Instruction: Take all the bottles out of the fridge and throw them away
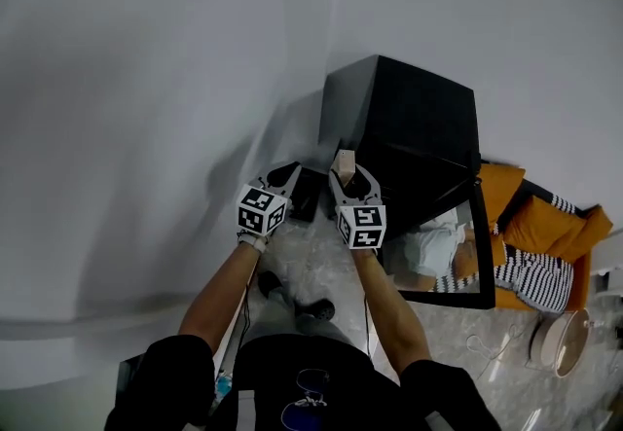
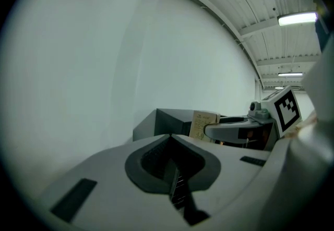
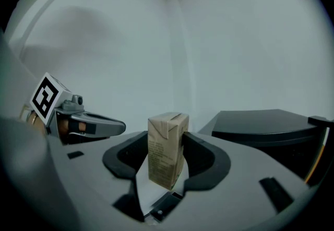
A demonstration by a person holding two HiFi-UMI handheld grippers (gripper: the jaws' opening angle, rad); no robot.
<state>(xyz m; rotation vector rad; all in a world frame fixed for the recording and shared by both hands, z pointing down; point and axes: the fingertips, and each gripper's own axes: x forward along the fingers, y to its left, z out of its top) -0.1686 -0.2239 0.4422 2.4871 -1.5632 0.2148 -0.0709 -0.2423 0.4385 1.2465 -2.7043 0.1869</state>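
The right gripper pinches a small drink carton, which stands upright between the pads at the centre of the right gripper view, its folded top above the jaws. In the head view the carton sits mid-frame, just left of the black fridge, whose door hangs open at the lower right. The left gripper has its jaws pressed together on nothing. The carton is probably light, with thin card walls that dent under a hard squeeze and a smooth coating that could slip. A moderate pinch across two flat opposite sides at mid-height looks like the safest hold.
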